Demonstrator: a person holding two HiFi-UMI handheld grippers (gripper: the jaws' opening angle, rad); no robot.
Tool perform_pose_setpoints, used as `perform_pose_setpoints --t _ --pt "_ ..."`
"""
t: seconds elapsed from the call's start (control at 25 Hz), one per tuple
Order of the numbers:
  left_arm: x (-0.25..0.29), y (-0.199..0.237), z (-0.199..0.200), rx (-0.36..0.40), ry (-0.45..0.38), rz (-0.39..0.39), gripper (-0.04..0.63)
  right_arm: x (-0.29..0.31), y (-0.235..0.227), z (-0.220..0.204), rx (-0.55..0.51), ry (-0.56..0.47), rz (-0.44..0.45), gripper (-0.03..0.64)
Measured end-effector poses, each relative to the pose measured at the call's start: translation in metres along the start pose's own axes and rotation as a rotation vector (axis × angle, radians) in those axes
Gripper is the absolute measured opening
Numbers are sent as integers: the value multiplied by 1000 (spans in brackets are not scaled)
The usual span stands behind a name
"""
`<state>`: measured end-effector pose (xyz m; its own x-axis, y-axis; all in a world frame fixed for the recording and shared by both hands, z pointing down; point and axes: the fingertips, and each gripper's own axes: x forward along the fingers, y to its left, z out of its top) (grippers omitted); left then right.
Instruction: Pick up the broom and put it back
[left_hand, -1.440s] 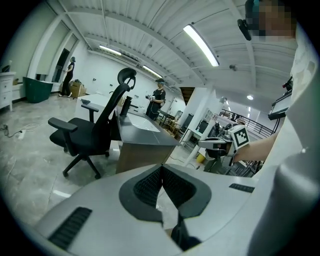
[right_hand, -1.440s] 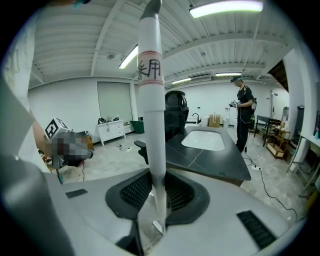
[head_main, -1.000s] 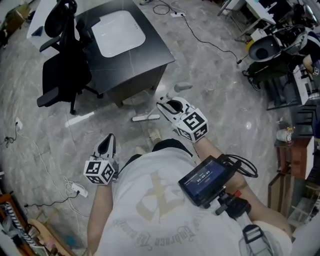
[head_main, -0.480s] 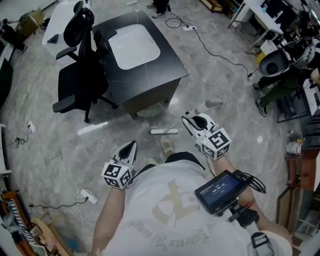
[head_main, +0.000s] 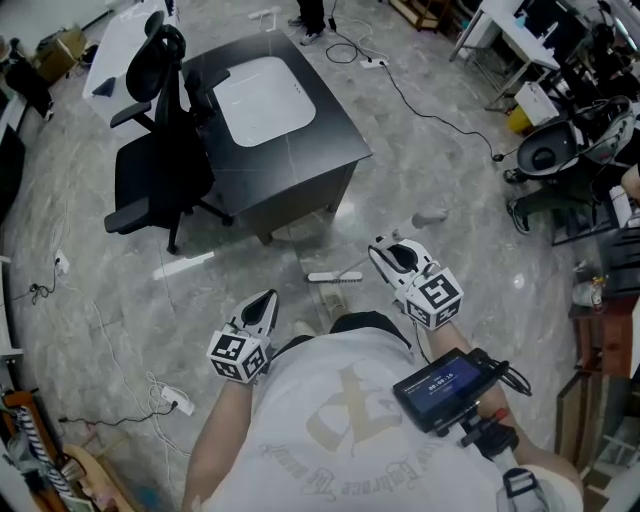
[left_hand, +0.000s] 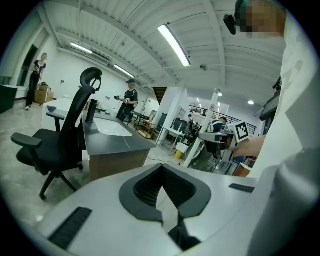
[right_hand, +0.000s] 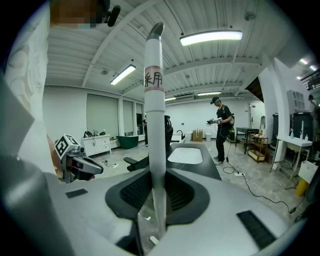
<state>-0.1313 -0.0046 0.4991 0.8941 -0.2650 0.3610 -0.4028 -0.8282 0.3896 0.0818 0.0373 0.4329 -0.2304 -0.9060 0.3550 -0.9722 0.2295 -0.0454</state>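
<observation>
Right gripper view has the broom (right_hand: 154, 100) clamped upright by its handle between the jaws of the right gripper (right_hand: 156, 172), apparently for carrying back, its brush head (head_main: 335, 277) low by the floor (head_main: 400, 170) near the dark surface (head_main: 320, 140), while the left gripper (left_hand: 162, 167) is held aside, jaws together and empty.
</observation>
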Motion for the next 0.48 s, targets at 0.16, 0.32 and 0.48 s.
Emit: perform_pose_setpoints --t 0.16,0.32,0.48 --pt "-1 0 -2 0 -4 30 11 -6 1 -4 -9 4 -8 95" --pt "-8 6 -3 -20 -21 95 11 -10 3 -7 -17 13 -19 95" --pt "-15 10 -8 -43 -29 123 11 -10 4 -13 -27 29 -26 95"
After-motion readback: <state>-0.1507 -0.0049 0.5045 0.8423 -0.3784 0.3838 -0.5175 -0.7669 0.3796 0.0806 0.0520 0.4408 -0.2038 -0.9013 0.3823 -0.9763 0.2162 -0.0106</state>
